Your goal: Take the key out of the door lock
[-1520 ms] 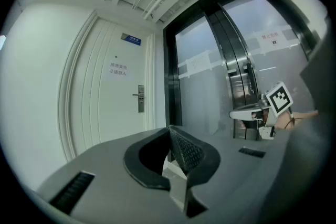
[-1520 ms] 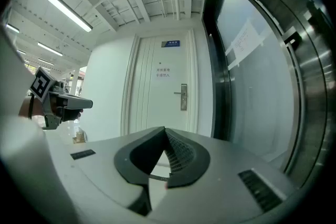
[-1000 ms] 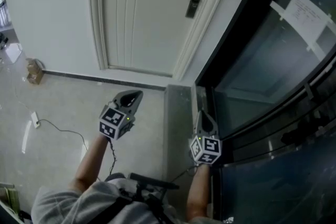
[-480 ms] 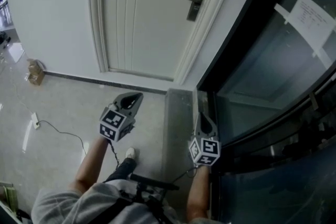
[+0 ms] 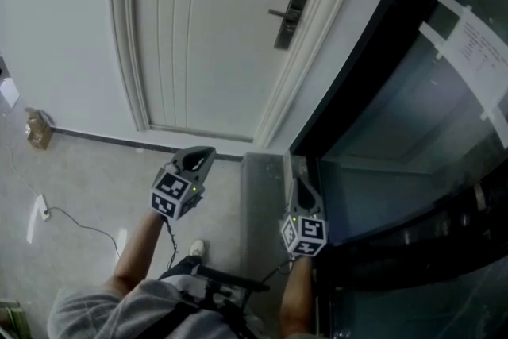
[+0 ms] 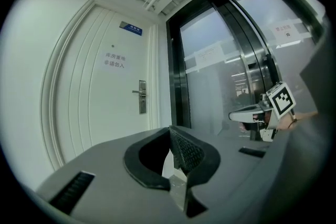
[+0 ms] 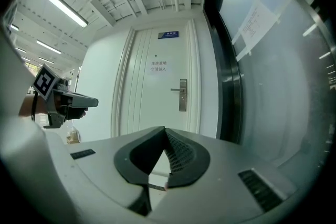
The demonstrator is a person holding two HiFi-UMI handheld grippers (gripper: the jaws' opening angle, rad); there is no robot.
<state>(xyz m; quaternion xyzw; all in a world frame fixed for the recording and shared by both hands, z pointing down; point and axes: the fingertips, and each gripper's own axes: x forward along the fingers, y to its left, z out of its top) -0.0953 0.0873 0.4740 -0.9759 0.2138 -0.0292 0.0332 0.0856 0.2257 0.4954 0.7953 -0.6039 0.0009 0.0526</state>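
A white door (image 5: 206, 36) stands ahead, with a metal lock plate and lever handle (image 5: 286, 18) on its right side. From here the key is too small to make out. The same lock plate (image 6: 142, 96) shows in the left gripper view, and the lock plate (image 7: 182, 95) in the right gripper view. My left gripper (image 5: 208, 150) is held level, well short of the door, shut with nothing in it. My right gripper (image 5: 300, 180) is beside it to the right, also shut and empty. Each gripper shows in the other's view: the right gripper (image 6: 247, 112), the left gripper (image 7: 73, 99).
A dark-framed glass wall (image 5: 413, 91) with a taped paper notice (image 5: 476, 36) runs along the right. A grey stone sill (image 5: 262, 202) lies below my right gripper. A small box (image 5: 36, 127), a white socket strip (image 5: 38, 208) and a cable (image 5: 79, 228) lie on the floor at left.
Both grippers have moved forward toward the door together, still shut. The door and its lock plate look nearer and larger in the head view.
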